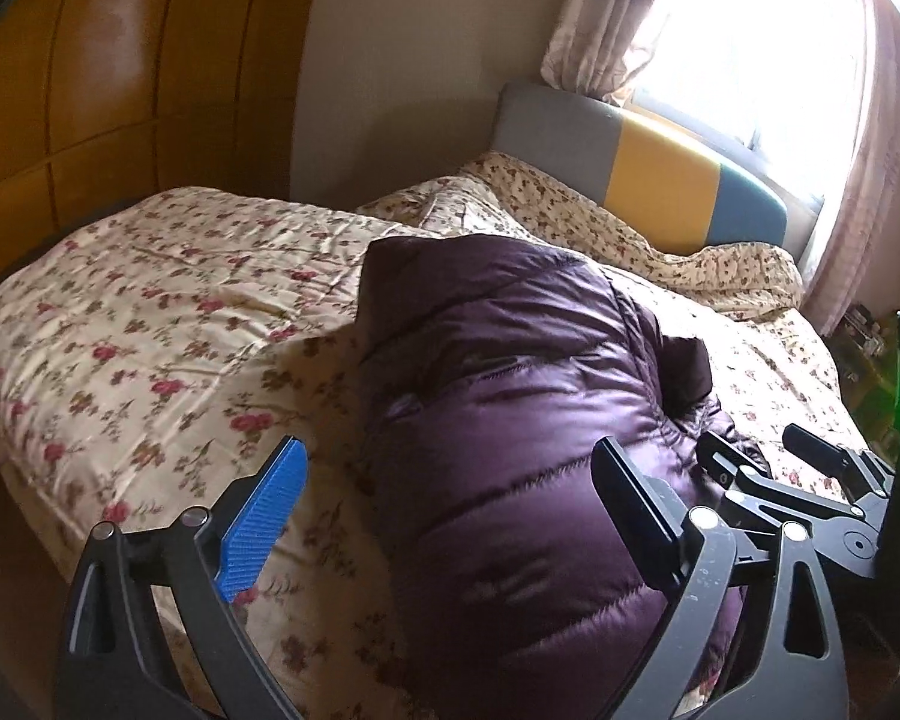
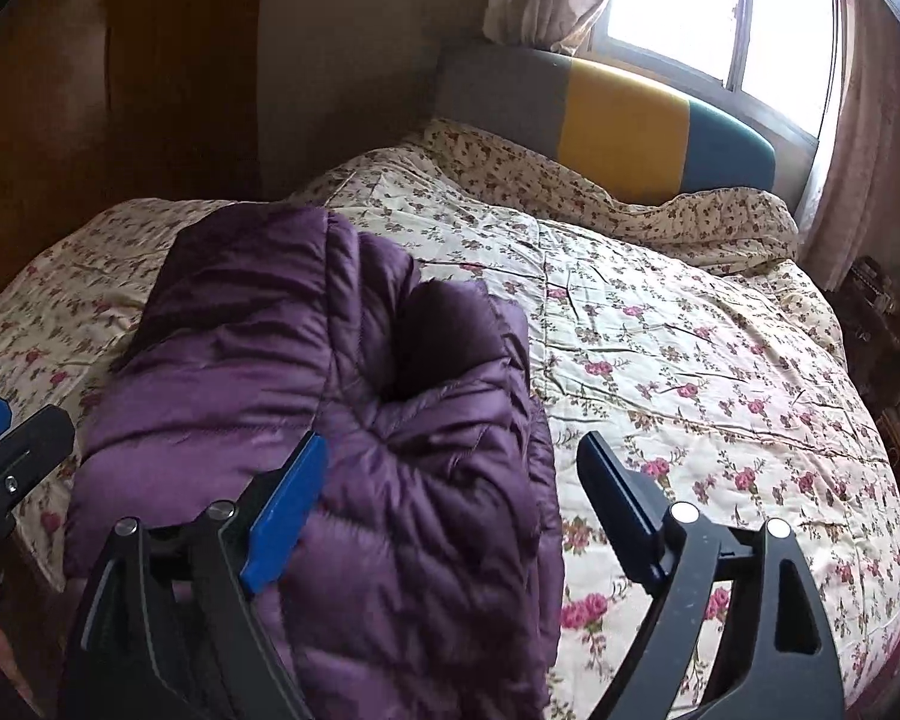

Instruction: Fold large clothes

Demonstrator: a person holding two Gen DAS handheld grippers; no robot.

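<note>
Your work surface: a bed spread with a cream quilt printed in red flowers. Directly on the quilt, you have one purple quilted down jacket, folded into a thick bundle and lying lengthwise toward the near edge, well apart from the grey, yellow and blue headboard. A rumpled small-flowered cover lies bunched just beside that headboard.
</note>
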